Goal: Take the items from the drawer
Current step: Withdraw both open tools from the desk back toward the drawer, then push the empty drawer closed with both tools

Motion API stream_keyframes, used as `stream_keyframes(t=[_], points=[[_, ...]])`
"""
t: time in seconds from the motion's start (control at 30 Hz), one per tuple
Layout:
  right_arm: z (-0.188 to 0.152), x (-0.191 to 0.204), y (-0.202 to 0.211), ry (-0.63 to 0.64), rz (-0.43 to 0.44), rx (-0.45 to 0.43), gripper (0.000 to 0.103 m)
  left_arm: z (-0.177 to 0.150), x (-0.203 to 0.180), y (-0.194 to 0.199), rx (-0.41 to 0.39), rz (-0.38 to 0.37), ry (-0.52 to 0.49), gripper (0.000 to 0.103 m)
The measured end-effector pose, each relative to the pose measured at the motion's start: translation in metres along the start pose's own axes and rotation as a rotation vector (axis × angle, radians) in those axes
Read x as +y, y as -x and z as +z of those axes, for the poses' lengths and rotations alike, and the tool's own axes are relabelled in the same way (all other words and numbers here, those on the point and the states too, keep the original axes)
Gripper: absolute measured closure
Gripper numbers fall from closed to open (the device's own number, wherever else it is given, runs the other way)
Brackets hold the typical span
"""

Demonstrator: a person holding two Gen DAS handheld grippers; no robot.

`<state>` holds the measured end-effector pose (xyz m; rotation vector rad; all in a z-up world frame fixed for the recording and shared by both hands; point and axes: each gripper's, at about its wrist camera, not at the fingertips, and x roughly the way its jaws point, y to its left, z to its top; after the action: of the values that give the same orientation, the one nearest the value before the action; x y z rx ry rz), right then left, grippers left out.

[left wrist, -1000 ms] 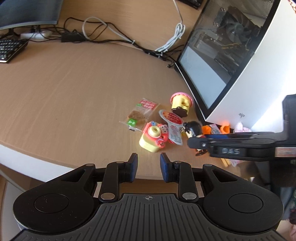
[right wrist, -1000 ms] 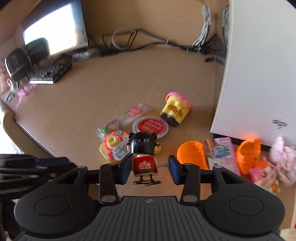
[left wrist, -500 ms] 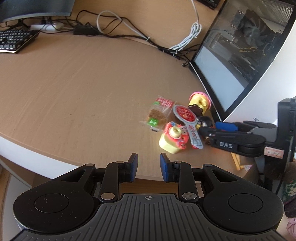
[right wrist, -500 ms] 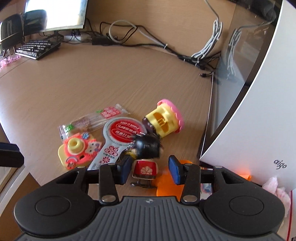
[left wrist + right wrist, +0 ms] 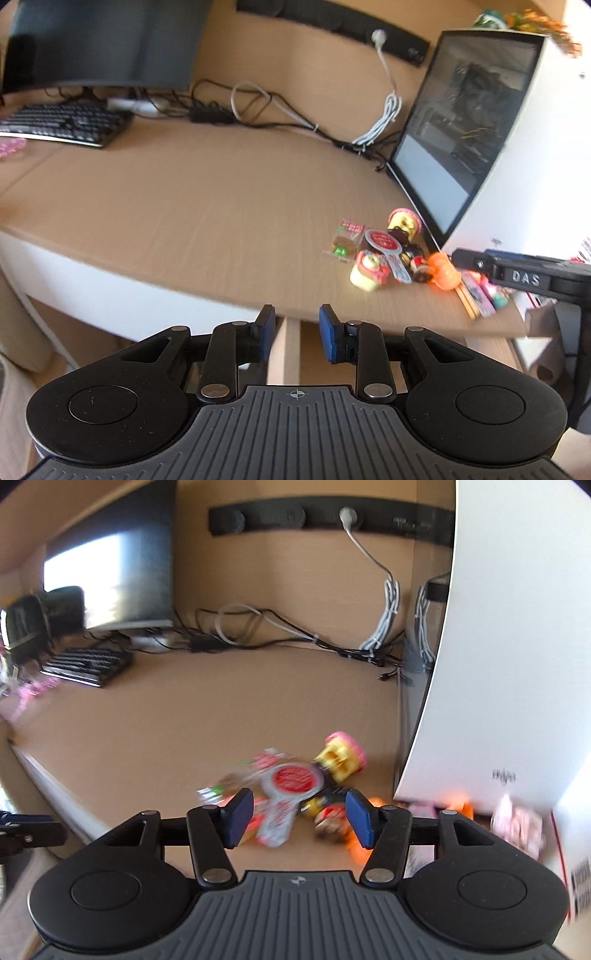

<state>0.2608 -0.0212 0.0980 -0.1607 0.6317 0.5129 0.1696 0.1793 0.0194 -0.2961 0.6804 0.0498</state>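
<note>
A small doll (image 5: 328,814) with black hair and a red body lies on its side on the wooden desk (image 5: 192,206), beyond my right gripper (image 5: 299,818), which is open and holds nothing. Around the doll are a red round packet (image 5: 293,779), a yellow and pink cupcake toy (image 5: 341,757) and an orange shell (image 5: 443,273). A yellow toy camera (image 5: 369,271) and a snack packet (image 5: 345,236) lie to their left. My left gripper (image 5: 297,332) hangs in front of the desk edge, fingers slightly apart and empty. In the left wrist view the right gripper (image 5: 463,258) reaches in from the right.
A white PC case (image 5: 517,147) with a glass side stands right of the toys. A monitor (image 5: 103,44), a keyboard (image 5: 66,122) and tangled cables (image 5: 258,107) sit at the back. Wooden panels (image 5: 291,354) show under the desk's front edge.
My right gripper has opened and let the doll go; it now lies on the desk among the toys. Both grippers have drawn back from the desk, the left one dropping below its edge.
</note>
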Motion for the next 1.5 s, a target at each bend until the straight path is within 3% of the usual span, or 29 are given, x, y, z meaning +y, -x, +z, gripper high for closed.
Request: stream_keyframes(t=[0.17, 0.3, 0.4, 0.6, 0.73, 0.9, 1.07, 1.5], points=[[-0.044, 0.04, 0.06, -0.017, 0.032, -0.017, 0.046, -0.045, 0.0, 0.037, 0.006, 0.019, -0.026, 0.074], [-0.082, 0.057, 0.102, -0.084, 0.101, 0.017, 0.043, -0.081, -0.017, 0.069, -0.014, 0.023, -0.054, 0.074], [-0.111, 0.07, 0.134, -0.067, 0.134, 0.009, 0.041, -0.11, -0.033, 0.09, -0.036, 0.031, -0.083, 0.074], [-0.182, 0.069, 0.191, -0.083, 0.122, -0.031, 0.03, -0.176, -0.074, 0.109, -0.033, 0.054, -0.107, 0.074], [-0.246, 0.048, 0.215, -0.154, 0.035, -0.025, 0.026, -0.217, -0.107, 0.107, -0.01, 0.022, -0.159, 0.074], [-0.309, 0.026, 0.218, -0.187, -0.093, 0.022, 0.026, -0.252, -0.135, 0.096, -0.015, 0.023, -0.211, 0.074], [-0.347, 0.023, 0.221, -0.142, -0.206, 0.049, 0.026, -0.275, -0.146, 0.082, -0.002, 0.028, -0.22, 0.074], [-0.365, 0.015, 0.175, -0.19, -0.263, 0.028, 0.026, -0.299, -0.143, 0.047, -0.034, 0.021, -0.224, 0.074]])
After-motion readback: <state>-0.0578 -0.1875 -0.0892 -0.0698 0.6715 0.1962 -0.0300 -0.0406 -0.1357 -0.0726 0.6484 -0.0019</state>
